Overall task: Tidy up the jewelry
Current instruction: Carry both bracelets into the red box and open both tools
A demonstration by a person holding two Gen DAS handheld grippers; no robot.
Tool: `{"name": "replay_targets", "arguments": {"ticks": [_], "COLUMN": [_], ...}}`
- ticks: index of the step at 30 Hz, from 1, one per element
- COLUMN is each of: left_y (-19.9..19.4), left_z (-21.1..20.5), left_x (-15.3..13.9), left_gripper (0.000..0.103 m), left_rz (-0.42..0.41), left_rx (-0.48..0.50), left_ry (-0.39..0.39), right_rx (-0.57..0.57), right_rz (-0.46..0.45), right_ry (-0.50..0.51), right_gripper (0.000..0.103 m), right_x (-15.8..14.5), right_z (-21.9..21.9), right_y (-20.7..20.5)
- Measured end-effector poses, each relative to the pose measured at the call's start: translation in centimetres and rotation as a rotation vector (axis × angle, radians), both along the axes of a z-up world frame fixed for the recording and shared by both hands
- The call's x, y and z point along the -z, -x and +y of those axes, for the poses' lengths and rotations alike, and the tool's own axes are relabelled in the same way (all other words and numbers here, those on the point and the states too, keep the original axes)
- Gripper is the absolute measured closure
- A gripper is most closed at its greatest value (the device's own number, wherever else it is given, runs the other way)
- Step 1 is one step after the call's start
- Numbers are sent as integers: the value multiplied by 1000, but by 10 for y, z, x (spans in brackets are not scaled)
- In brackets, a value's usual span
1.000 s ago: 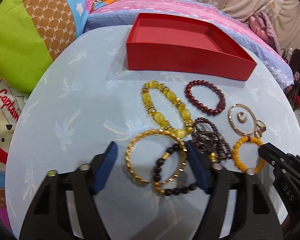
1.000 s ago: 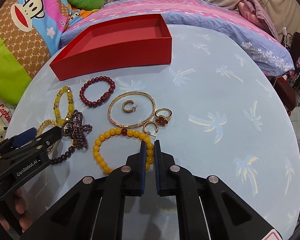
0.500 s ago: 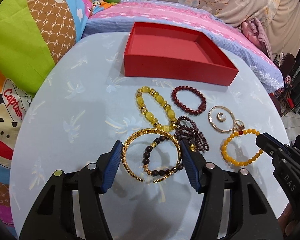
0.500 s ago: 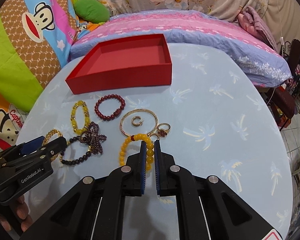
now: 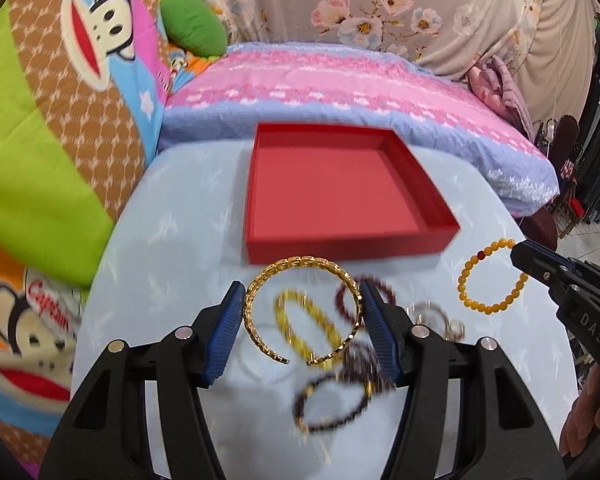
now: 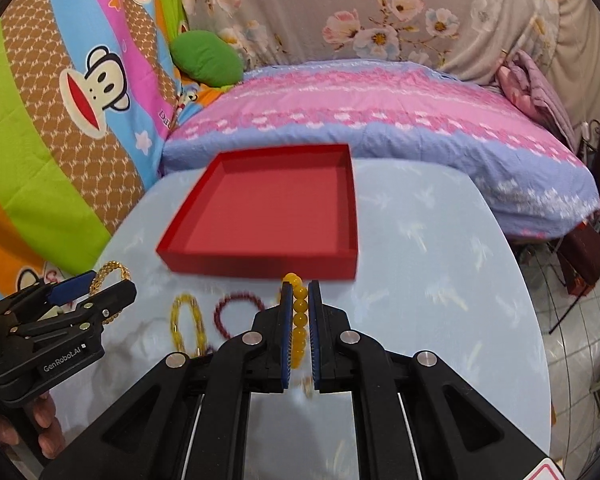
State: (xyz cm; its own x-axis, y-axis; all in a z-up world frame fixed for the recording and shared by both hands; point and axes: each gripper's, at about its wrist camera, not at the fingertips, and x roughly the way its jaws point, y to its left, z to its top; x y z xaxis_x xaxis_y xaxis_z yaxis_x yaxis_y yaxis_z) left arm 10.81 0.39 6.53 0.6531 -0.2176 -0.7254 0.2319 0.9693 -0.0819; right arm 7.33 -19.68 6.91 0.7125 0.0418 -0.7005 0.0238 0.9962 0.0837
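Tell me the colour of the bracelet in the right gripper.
Amber-yellow beads with one dark red bead; clearest in the left wrist view.

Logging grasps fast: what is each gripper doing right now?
Left gripper: closed on the gold bangle, lifted off the table.
Right gripper: closed on the yellow bead bracelet, also lifted.

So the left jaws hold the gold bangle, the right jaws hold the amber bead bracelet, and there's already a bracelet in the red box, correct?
Not quite. The left wrist view shows the red box holding nothing. The rest stands: the left gripper holds the gold bangle, and the right gripper holds the amber bead bracelet.
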Motion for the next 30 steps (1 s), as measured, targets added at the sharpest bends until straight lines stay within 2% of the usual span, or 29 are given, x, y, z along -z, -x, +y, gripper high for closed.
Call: {"name": "replay_targets", "arguments": {"ticks": [5,8,11,17,20,26,27,30], "left_y": [-61,-103,-145,-213,-238,-262,-262,-261], "left_z": [-12,-25,-38,-58,-63,-69,-70,-71], "left_x": [-20,-23,-17,14,29,53,56,61], "left_gripper": [47,47,47,47,47,46,46,38], "left_rz": [-45,-68,-50,13,41,86,82,61], "left_rx": [18,28,42,43,32,9,1,-16], "left_ry": [1,-29,-38,-67,-78,-104,-113,-154], "right_rx": [-56,-86,-114,-109,-87,-20,-12,11], "right_rz": [21,42,87,161,193,243,249,265], "right_ry": [-54,-85,-126,-129,-103,-19,-15,-9], "right_gripper": [96,96,96,96,96,94,91,81], "right_x": [-13,-14,-5,25,44,74,77,86], "right_z": [-4,-3,-2,-6,-11,-24,-26,-32], "right_y": [-78,-123,-173,-246,-268,-290,-291,-289]}}
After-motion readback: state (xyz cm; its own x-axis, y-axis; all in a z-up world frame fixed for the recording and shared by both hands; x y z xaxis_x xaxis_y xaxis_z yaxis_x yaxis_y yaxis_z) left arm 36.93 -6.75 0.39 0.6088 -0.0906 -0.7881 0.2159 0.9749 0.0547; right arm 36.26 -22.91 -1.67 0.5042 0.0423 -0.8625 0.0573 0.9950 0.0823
